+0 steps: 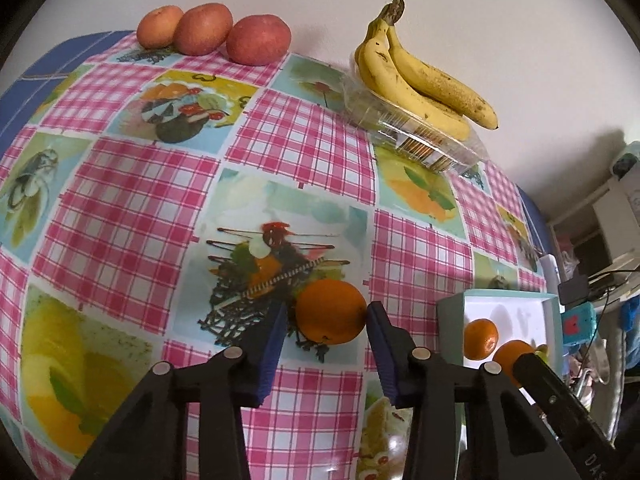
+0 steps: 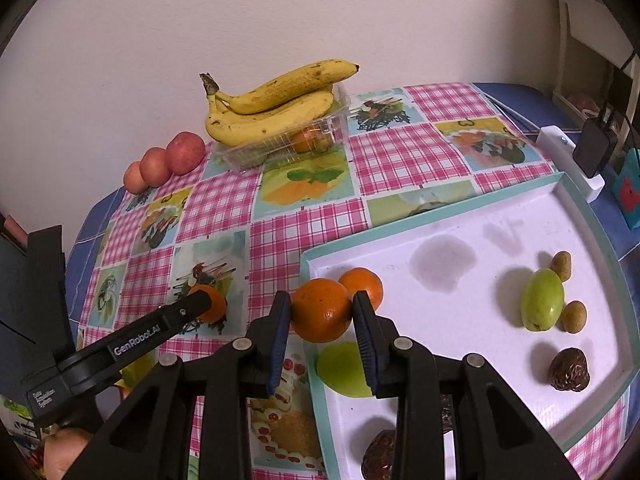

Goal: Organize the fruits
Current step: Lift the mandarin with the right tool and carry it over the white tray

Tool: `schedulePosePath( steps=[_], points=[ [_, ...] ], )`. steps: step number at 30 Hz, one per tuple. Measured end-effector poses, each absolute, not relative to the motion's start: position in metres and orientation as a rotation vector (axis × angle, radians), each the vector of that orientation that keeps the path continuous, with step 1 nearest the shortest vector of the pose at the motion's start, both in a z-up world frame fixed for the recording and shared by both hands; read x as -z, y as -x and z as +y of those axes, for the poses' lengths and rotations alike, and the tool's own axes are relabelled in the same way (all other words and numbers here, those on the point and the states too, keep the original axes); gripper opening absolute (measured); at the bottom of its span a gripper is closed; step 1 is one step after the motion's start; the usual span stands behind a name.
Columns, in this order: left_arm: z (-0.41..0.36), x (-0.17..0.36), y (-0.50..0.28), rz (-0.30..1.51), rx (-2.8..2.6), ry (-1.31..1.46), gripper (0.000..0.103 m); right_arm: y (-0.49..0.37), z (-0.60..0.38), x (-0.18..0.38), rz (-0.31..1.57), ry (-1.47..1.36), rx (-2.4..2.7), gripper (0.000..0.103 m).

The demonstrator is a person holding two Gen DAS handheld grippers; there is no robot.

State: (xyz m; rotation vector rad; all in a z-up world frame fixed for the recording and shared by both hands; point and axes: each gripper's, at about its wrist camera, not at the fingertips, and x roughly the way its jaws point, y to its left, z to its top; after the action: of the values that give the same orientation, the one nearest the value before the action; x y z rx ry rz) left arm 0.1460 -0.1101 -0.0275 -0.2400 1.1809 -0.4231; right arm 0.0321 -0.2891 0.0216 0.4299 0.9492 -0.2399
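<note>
My left tongs (image 1: 327,316) pinch a round orange (image 1: 331,311) on the tablecloth; my right tongs (image 2: 322,312) pinch another orange (image 2: 321,310). Firm, smooth, probably roll-prone: grip across the widest middle.

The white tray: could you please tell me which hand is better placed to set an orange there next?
Right. The right gripper holds an orange over the rim of the tray; the left gripper grips another orange on the tablecloth, away from it.

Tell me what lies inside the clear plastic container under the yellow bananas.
Through the clear plastic container, an orange fruit shows below the yellow bananas. The bananas cover the rest of the inside.
</note>
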Motion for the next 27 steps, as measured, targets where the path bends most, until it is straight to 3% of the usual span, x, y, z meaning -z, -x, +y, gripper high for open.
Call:
schedulePosePath(
  steps=[14,27],
  points=[
    [-0.115,0.006,-0.132,1.145,0.455,0.286,0.037,-0.025,-0.302,-0.024,0.939,-0.445,0.259,0.033],
    [-0.180,-0.036,-0.095,1.092,0.630,0.236,0.037,0.020,-0.366,-0.025,0.935,-0.497,0.405,0.033]
  ],
)
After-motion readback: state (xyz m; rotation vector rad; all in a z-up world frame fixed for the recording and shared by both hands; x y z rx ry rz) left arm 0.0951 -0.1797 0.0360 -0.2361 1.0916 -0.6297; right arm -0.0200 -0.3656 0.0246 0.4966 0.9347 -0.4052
